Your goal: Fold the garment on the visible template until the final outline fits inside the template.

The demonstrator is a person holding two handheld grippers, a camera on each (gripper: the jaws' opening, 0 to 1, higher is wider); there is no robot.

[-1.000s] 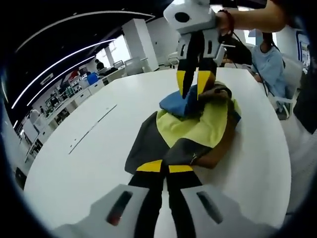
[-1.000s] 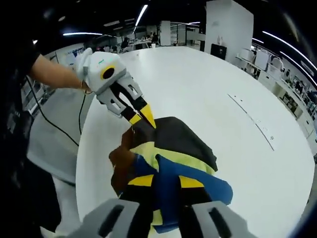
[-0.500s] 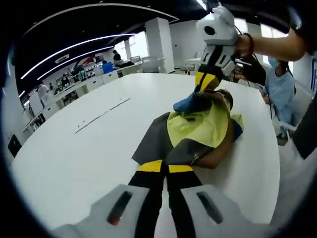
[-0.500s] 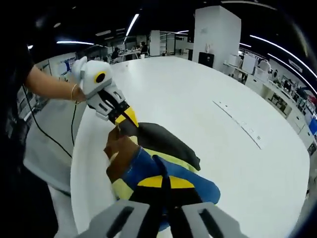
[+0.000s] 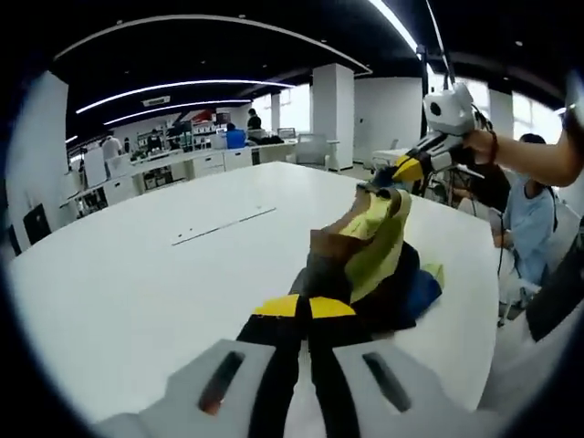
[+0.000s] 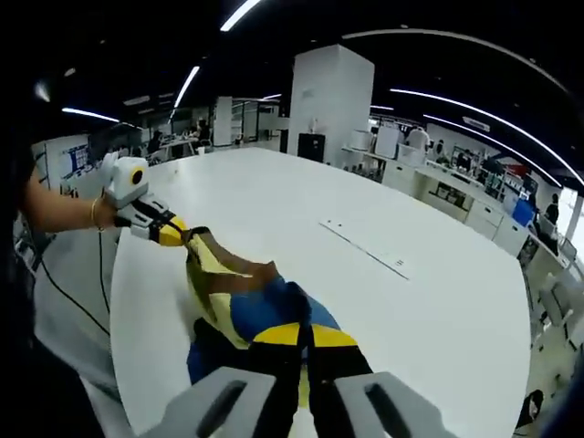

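A multicolour garment (image 5: 365, 246) of yellow-green, brown, dark grey and blue cloth hangs stretched above the white table (image 5: 137, 283). My left gripper (image 5: 303, 307) is shut on its near end in the left gripper view. At the far end, my right gripper (image 5: 408, 170), held by a hand, pinches the raised cloth. In the right gripper view the garment (image 6: 239, 294) runs from my right gripper (image 6: 306, 336), shut on the blue and yellow part, to my left gripper (image 6: 173, 232), which grips the other end. Part of the garment still rests bunched on the table (image 6: 429, 319).
Thin line marks (image 5: 224, 224) lie on the table, also seen as line marks (image 6: 363, 250) to the right of the garment. A seated person in light blue (image 5: 534, 224) is beyond the table edge. Desks and a white column (image 6: 328, 100) stand in the background.
Both grippers have drawn apart and risen, each still holding the garment. The cloth, bunched flat before, is now pulled long and partly lifted off the table.
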